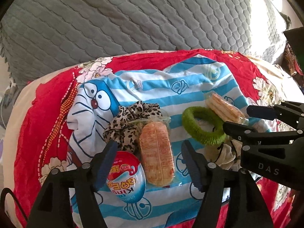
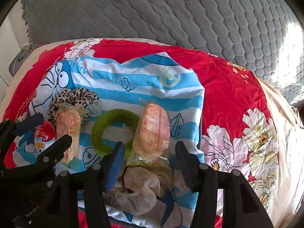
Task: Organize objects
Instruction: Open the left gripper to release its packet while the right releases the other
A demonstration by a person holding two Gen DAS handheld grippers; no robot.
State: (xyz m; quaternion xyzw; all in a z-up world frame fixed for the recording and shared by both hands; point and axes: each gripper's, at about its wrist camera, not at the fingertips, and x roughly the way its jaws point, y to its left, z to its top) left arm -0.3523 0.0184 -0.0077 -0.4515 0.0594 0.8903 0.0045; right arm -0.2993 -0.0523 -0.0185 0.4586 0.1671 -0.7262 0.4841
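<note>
On a blue-striped cartoon cloth (image 1: pixel 161 87) lie a Kinder egg (image 1: pixel 126 176), a leopard scrunchie (image 1: pixel 131 121), a wrapped rice cracker (image 1: pixel 156 153), a green hair ring (image 1: pixel 202 125) and a second wrapped cracker (image 1: pixel 224 108). My left gripper (image 1: pixel 150 153) is open, its fingers either side of the egg and the near cracker. My right gripper (image 2: pixel 150 153) is open just before the second cracker (image 2: pixel 152 131), with the green ring (image 2: pixel 114 131) at its left finger and a cream scrunchie (image 2: pixel 140 186) under it. The right gripper also shows in the left wrist view (image 1: pixel 243 117).
The cloth (image 2: pixel 133 79) lies on a red floral quilt (image 2: pixel 237 98) on a bed. A grey quilted cover (image 1: pixel 133 19) rises behind. The left gripper (image 2: pixel 41 131) reaches in at the left of the right wrist view, over the egg (image 2: pixel 43 134).
</note>
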